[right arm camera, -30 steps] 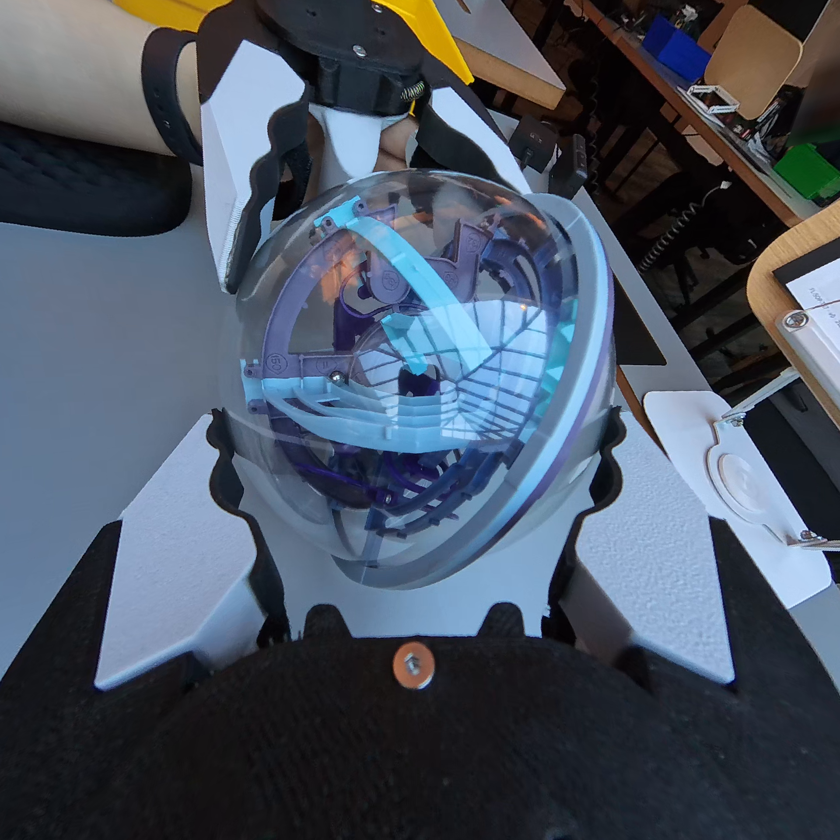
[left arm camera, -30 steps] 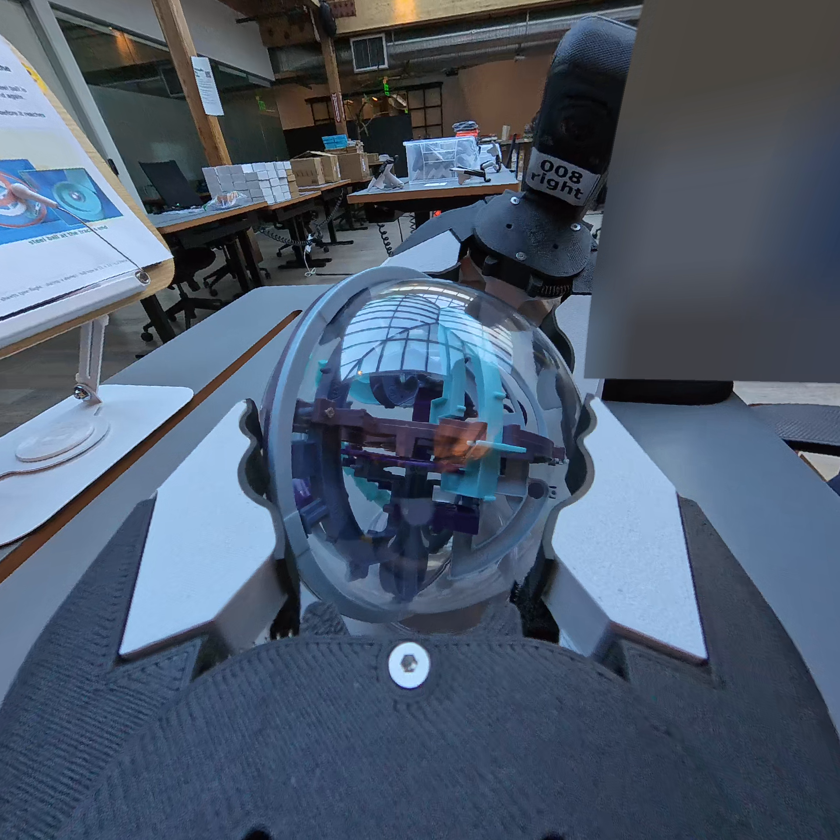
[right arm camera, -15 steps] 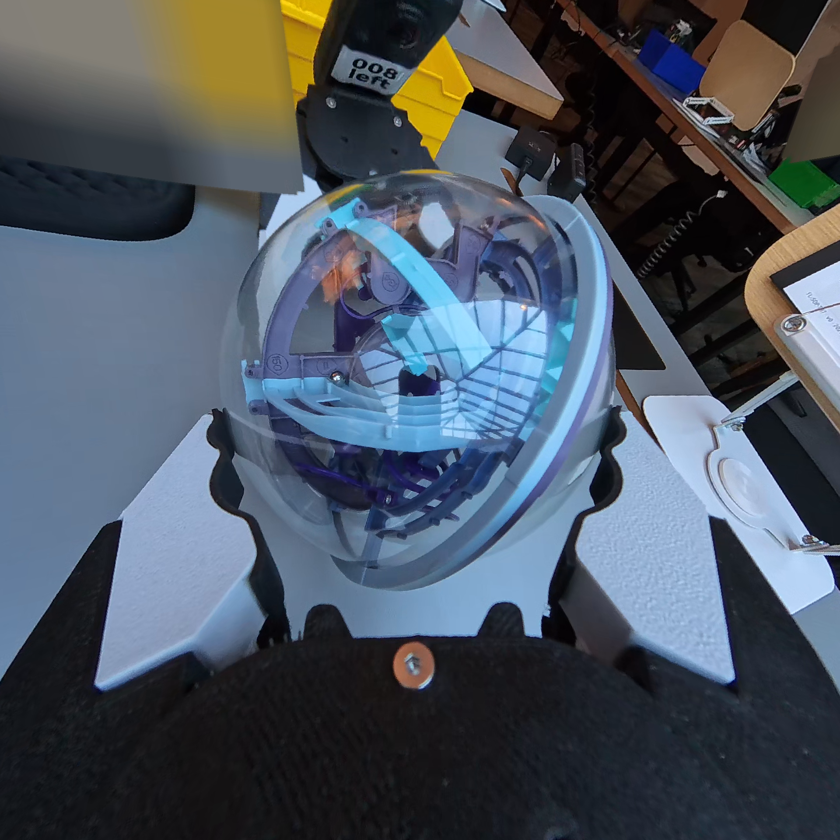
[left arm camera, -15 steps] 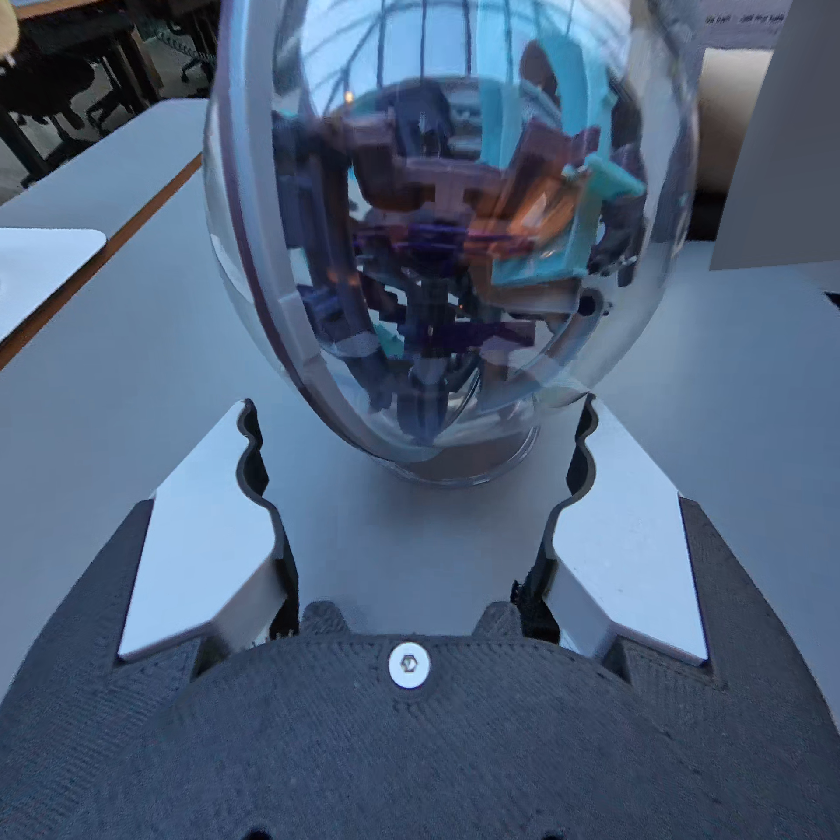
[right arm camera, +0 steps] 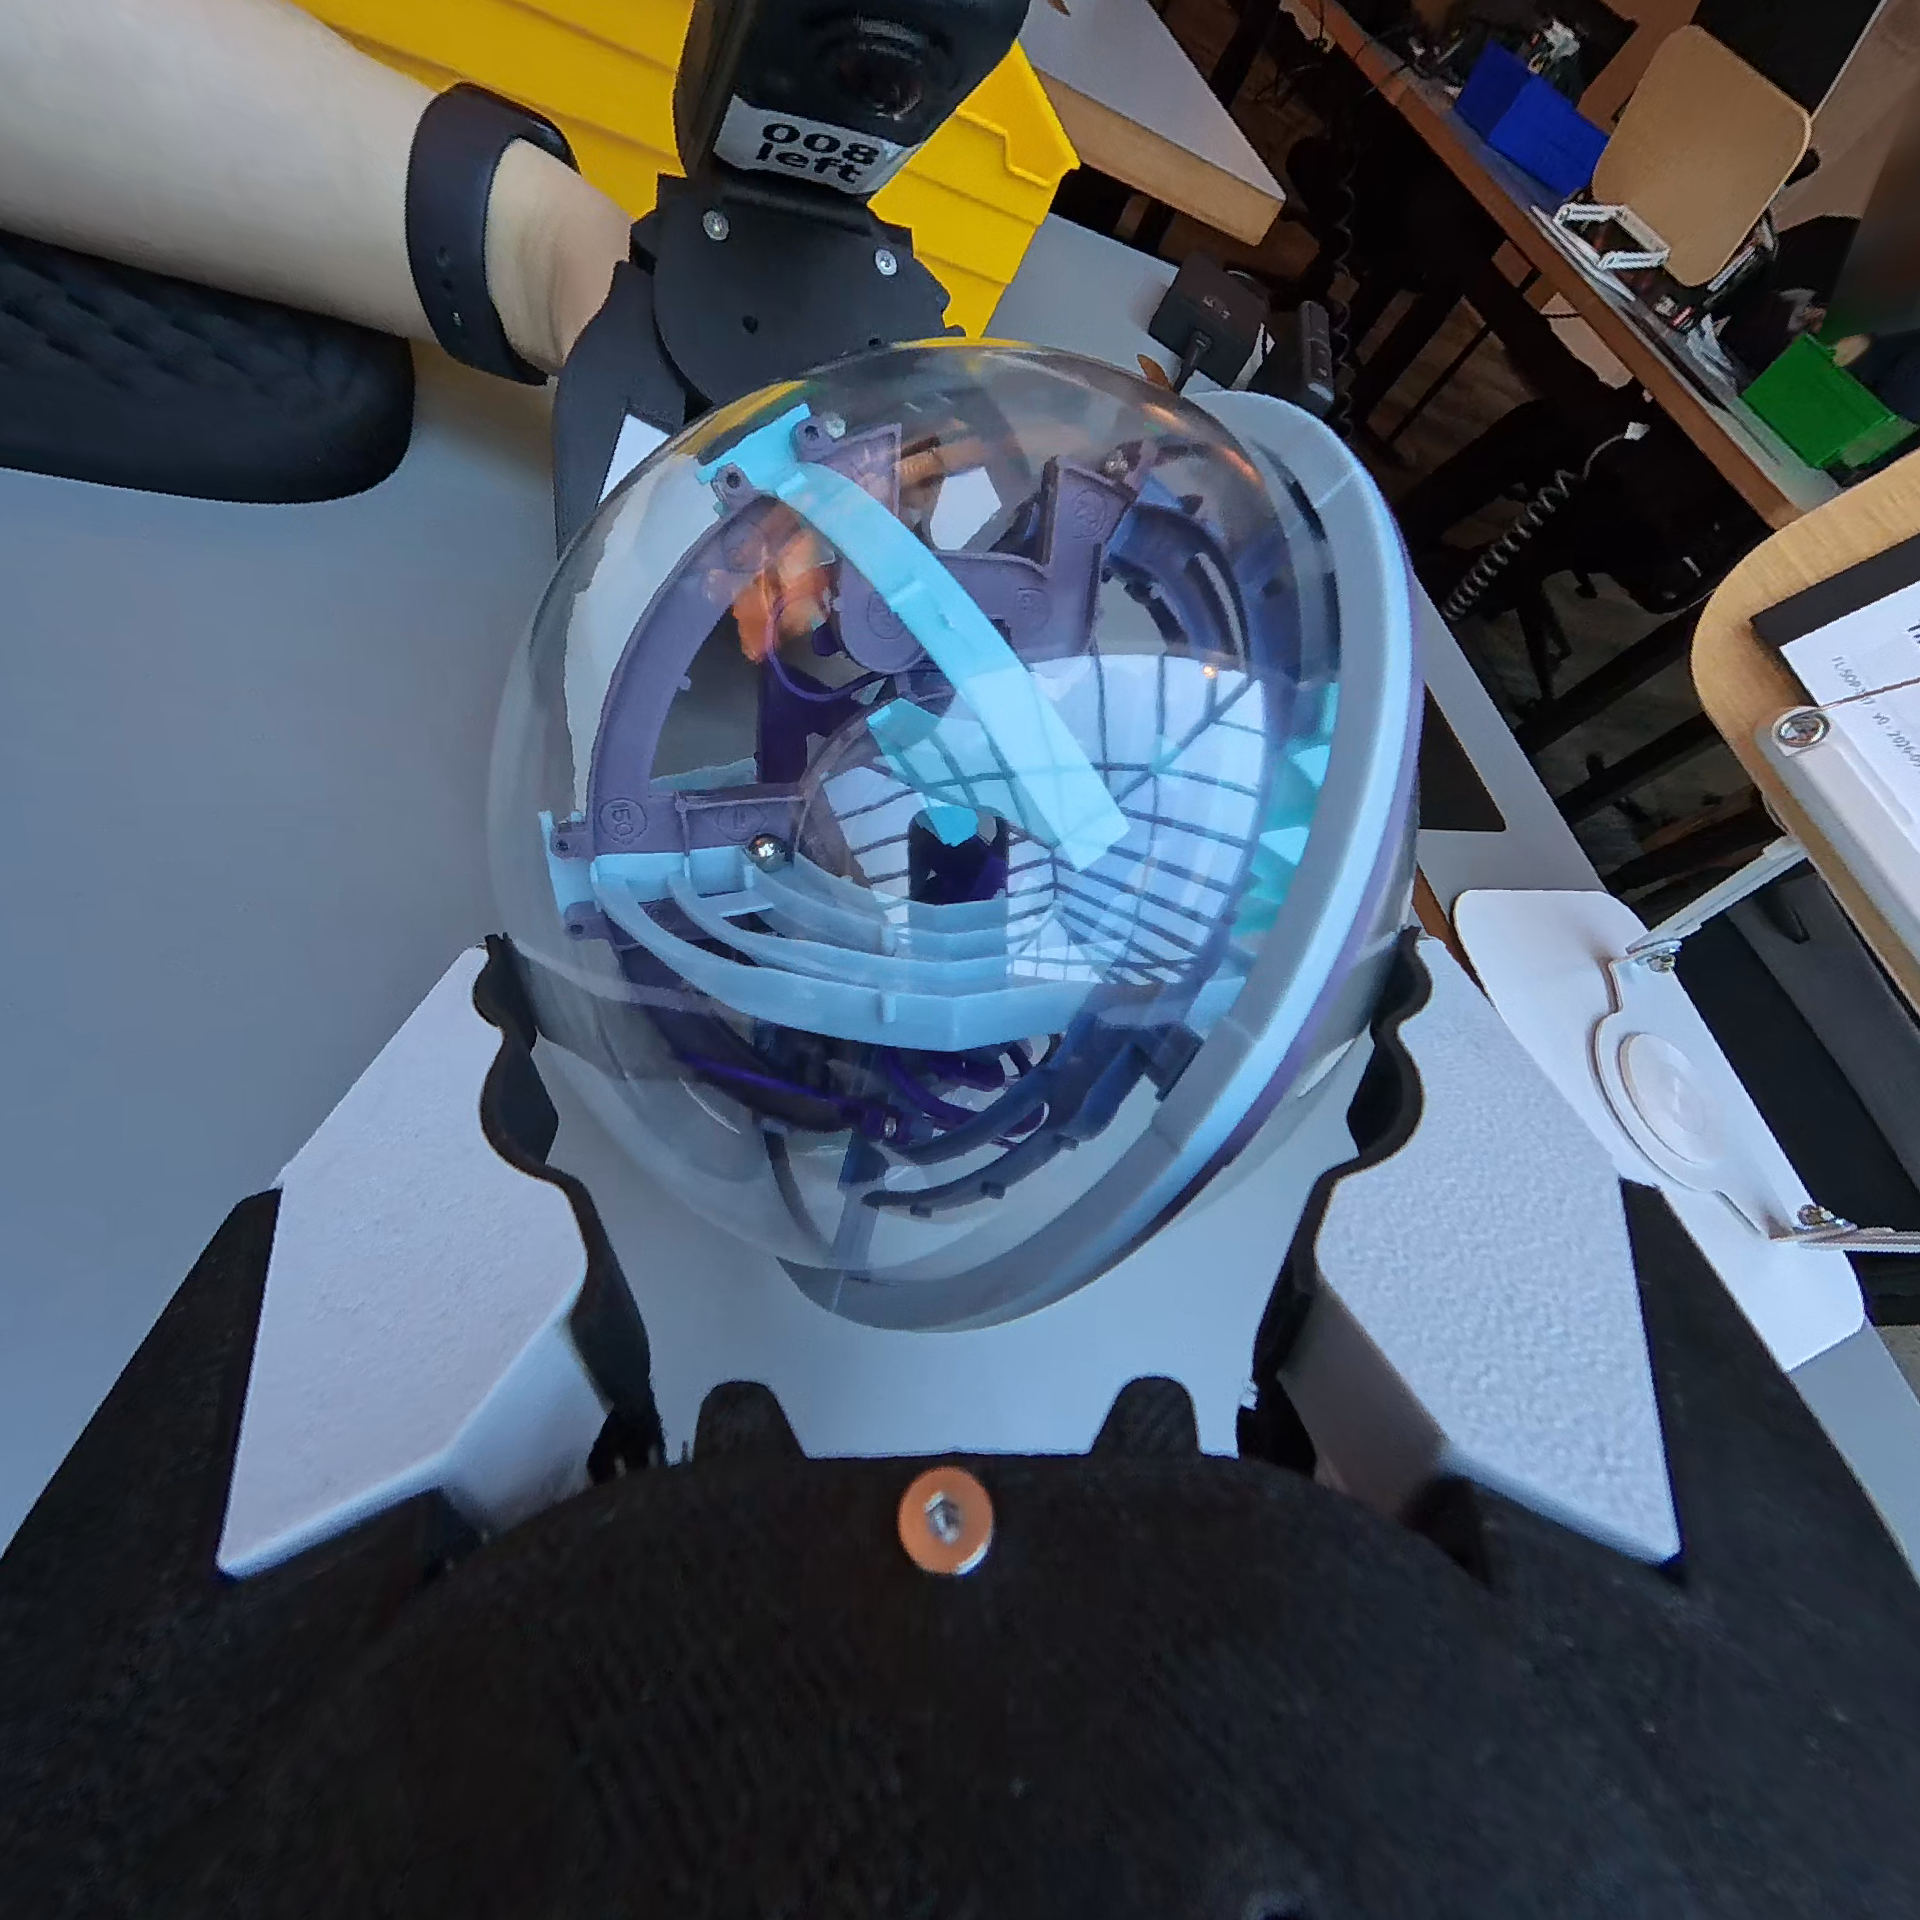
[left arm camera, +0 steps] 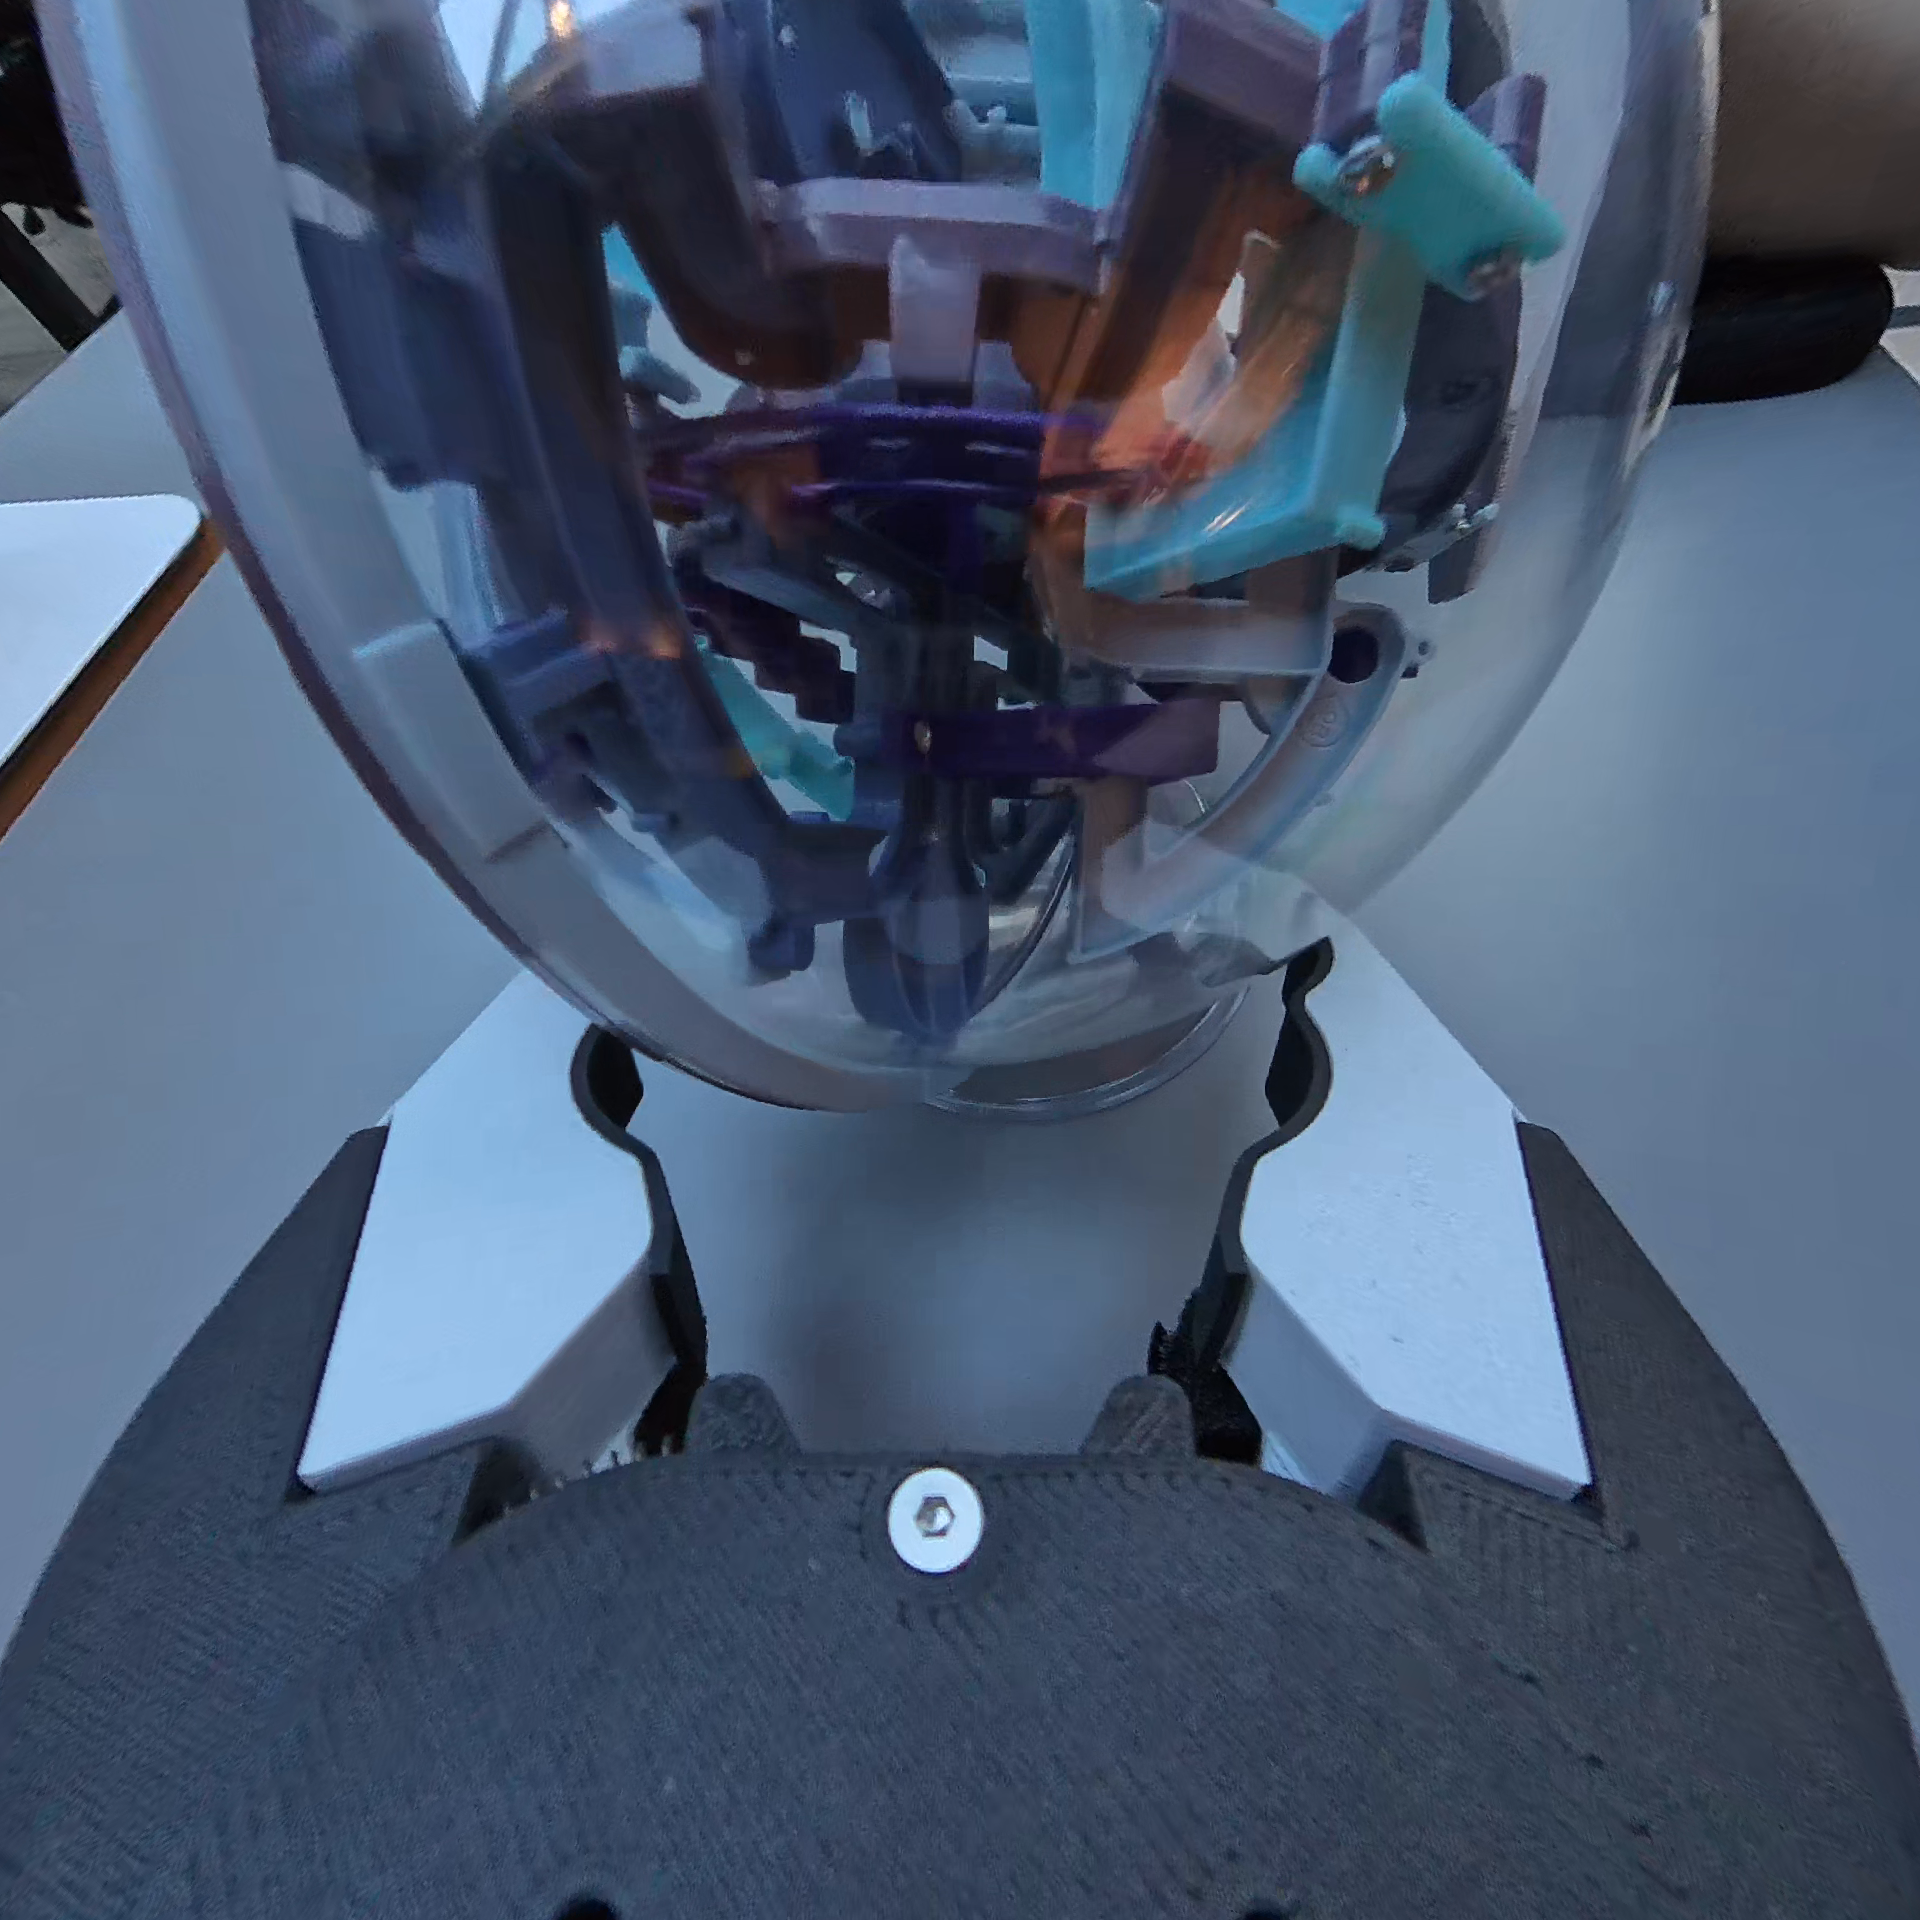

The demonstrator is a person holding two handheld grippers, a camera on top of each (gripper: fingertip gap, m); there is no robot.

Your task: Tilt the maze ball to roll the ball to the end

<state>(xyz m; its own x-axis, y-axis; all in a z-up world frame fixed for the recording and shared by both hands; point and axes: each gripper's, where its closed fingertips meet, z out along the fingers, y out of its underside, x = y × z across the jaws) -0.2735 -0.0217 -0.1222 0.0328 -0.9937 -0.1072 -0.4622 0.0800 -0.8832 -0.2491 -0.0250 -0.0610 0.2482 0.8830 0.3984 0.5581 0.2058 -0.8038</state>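
The maze ball (right arm camera: 956, 831) is a clear plastic sphere with a grey band around its middle and a tangle of purple, teal and pale blue tracks inside. It sits low over the grey counter (right arm camera: 260, 727); the left wrist view shows a clear ring under it, seemingly a stand, so it appears to rest there. A small steel ball (right arm camera: 768, 851) lies on a pale blue track near the left side of the sphere, by a numbered purple piece.

The right tongs (right arm camera: 945, 997) are clenched on the maze ball, their notched inner edges pressing the shell on both sides near its widest part. The left tongs (left arm camera: 951, 1039) are released: both fingers stand apart with their tips just under the sphere's lower curve, and contact cannot be told.

The shell looks stiff, smooth and probably slippery, light for its bulk, and likely to crack if squeezed hard or dropped. The safest hold seems to be across the widest part or on the grey band, where the notches can seat. Tilting will likely need slow, small turns so the steel ball stays on its track.

A white stand base (right arm camera: 1662, 1060) and a clipboard (right arm camera: 1829, 665) lie to the right, a yellow bin (right arm camera: 644, 94) behind.
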